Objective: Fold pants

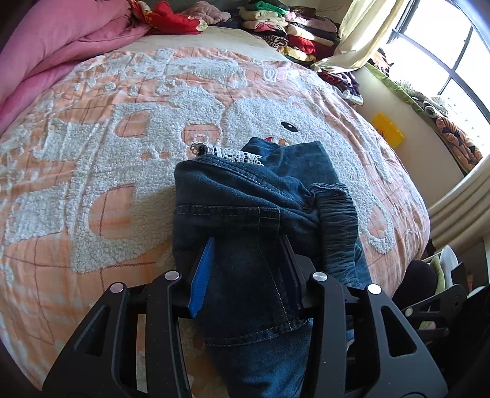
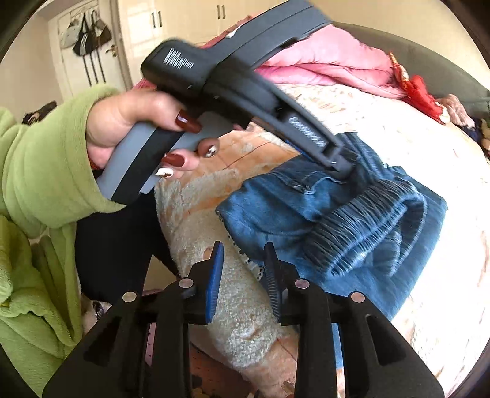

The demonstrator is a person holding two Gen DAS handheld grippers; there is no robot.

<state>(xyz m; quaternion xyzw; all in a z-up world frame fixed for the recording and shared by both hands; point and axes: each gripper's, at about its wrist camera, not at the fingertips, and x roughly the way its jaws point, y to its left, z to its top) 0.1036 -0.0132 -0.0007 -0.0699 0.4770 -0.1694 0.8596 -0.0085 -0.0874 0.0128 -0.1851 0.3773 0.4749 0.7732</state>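
Dark blue denim pants [image 1: 251, 208] lie bunched in a folded bundle on the bed, with the elastic waistband [image 1: 337, 220] on the right and white lace trim at the far edge. My left gripper [image 1: 248, 245] is shut on the near part of the pants, denim filling the gap between its blue-padded fingers [image 1: 202, 275]. In the right wrist view the pants [image 2: 352, 226] lie just ahead, and the left gripper [image 2: 343, 162], held by a hand in a green sleeve, clamps their far edge. My right gripper [image 2: 243, 257] is open and empty, just short of the pants' lace edge.
The bed [image 1: 92, 153] has an orange and white fleece cover. A pink duvet [image 1: 55, 39] lies at the far left. Stacks of folded clothes [image 1: 284, 27] sit at the head. A window [image 1: 444, 55] and sill are to the right. A door with hanging bags [image 2: 88, 36] stands behind.
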